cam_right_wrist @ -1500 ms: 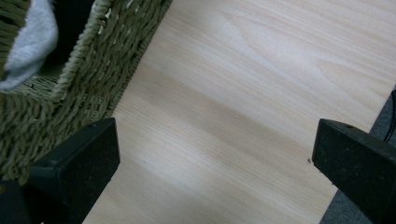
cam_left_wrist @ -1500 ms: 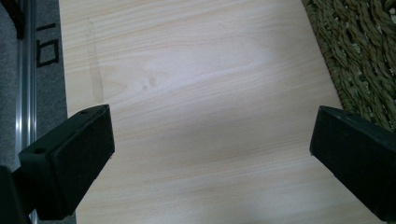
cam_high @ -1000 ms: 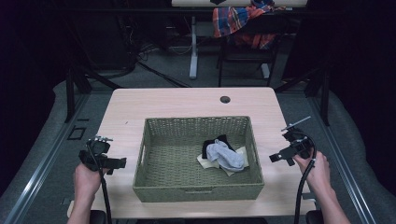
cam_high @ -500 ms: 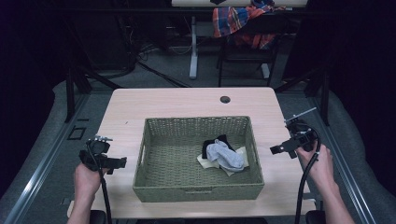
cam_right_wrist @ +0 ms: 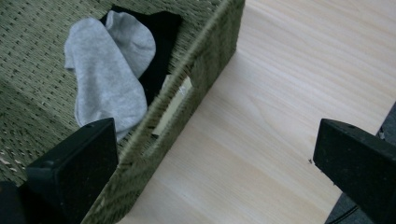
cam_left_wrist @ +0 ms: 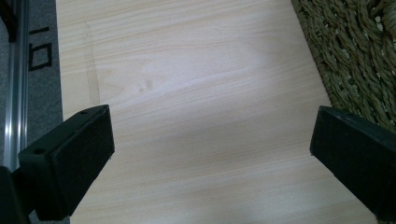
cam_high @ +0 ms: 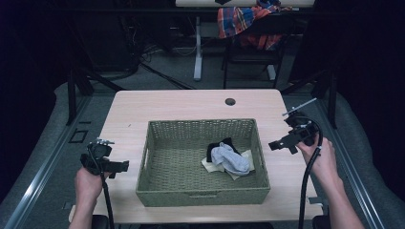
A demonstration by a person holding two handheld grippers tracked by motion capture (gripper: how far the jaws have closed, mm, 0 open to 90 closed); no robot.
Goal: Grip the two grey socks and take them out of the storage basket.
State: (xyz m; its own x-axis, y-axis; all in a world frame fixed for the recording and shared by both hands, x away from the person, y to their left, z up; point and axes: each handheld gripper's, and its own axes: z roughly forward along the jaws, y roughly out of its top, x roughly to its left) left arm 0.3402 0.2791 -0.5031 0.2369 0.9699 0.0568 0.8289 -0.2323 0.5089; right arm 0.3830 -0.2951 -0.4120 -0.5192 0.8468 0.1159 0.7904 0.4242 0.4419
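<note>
Jaws spread on both, the right gripper (cam_high: 282, 143) is nearing the basket (cam_high: 200, 196), likely reaching next for the grey sock (cam_right_wrist: 105, 79), while the left gripper (cam_high: 119, 167) is idling.

A light wooden table (cam_high: 143, 112) stands on a grey floor (cam_high: 43, 157), and it has a small round dark hole (cam_high: 230, 101) near its far edge. Behind the table, a plaid cloth (cam_high: 243, 21) in red and blue hangs over a dark chair (cam_high: 248, 57), beside a white table leg (cam_high: 197, 47).
</note>
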